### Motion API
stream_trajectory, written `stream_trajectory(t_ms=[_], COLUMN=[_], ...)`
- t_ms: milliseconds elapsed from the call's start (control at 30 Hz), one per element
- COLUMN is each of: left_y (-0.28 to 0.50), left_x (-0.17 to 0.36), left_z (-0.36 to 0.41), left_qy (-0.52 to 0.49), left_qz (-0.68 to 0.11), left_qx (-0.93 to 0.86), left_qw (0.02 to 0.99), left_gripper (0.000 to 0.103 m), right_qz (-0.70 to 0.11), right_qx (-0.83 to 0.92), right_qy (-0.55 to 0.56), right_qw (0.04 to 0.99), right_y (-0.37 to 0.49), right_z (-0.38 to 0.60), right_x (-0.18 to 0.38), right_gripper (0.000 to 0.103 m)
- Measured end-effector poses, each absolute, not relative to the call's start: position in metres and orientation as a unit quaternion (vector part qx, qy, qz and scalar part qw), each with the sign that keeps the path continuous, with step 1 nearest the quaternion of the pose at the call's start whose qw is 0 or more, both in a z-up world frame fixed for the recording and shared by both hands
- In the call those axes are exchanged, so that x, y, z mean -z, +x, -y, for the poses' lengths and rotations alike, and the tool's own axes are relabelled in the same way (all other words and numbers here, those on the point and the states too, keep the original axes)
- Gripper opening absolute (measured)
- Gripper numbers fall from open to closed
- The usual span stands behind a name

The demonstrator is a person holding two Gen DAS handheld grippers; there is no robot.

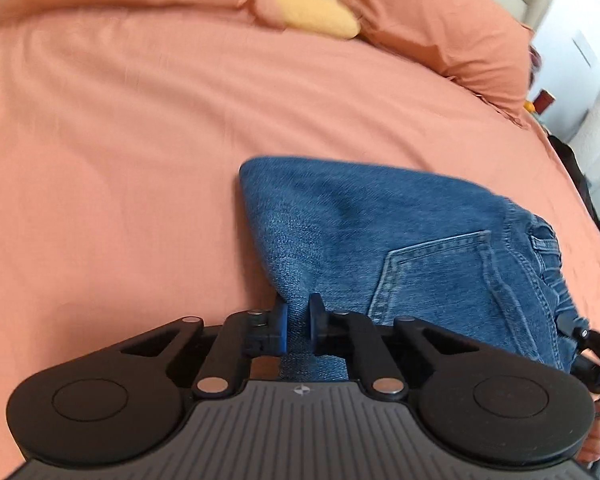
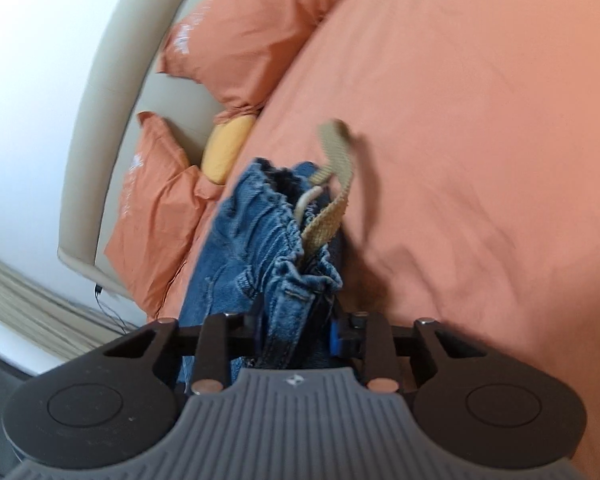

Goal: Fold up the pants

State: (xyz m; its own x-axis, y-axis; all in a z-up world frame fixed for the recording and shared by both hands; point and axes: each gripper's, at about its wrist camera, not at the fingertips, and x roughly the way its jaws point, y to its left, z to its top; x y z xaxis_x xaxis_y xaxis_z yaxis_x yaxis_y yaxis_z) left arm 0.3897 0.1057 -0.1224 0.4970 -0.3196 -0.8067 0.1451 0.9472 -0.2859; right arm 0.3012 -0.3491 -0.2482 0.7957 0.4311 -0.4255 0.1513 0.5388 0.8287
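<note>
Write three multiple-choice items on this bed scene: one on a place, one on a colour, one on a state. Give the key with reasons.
1. Where does the yellow cushion lie?
A. between the two orange pillows
B. on the jeans
C. on the floor

2. What colour is the bedsheet?
A. white
B. orange
C. green

3. How does the left gripper stand to the jeans?
A. wide open above them
B. closed on denim
C. away from them

Key: 1 A, the cushion sits in the gap between the pillows at the headboard. 2 B, the sheet matches the pillows. 3 B, its blue pads pinch a strip of denim; the right gripper likewise clamps the bunched waistband.
</note>
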Motion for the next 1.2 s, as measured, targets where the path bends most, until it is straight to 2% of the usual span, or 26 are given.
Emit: stream_trajectory(t_ms=[233, 433, 567, 733, 933, 1200], left_y=[0.372, 0.358, 0.353, 0.343, 0.342, 0.341], left_x=[0.053, 0.032, 0.047, 0.057, 0.098, 0.168], left_z=[-0.120, -0.122, -0.133, -0.194, -0.245, -0.276], left_qy=[-0.028, -0.002, 0.015, 0.016, -0.008, -0.028], left_qz=[-0.458, -0.443, -0.440, -0.447, -0.462, -0.491], left_qx=[0.140, 0.113, 0.083, 0.051, 0.037, 0.042], left_qw=[0.878, 0.889, 0.894, 0.893, 0.886, 0.870], left_gripper=[0.009, 0.009, 0.009, 0.009, 0.009, 0.009], right_qz=[-0.301, -0.306, -0.315, -0.333, -0.378, -0.452], right_qx=[-0.125, -0.178, -0.217, -0.250, -0.258, -0.216], right_qy=[0.440, 0.439, 0.418, 0.394, 0.363, 0.288], right_qw=[0.837, 0.826, 0.824, 0.820, 0.812, 0.816], right_y=[0.293, 0.293, 0.303, 0.314, 0.317, 0.307], right_z=[0.311, 0.246, 0.185, 0.110, 0.045, 0.021], right_x=[0.199, 0.168, 0.151, 0.146, 0.165, 0.201], right_gripper=[0.021, 0.021, 0.021, 0.021, 0.021, 0.020])
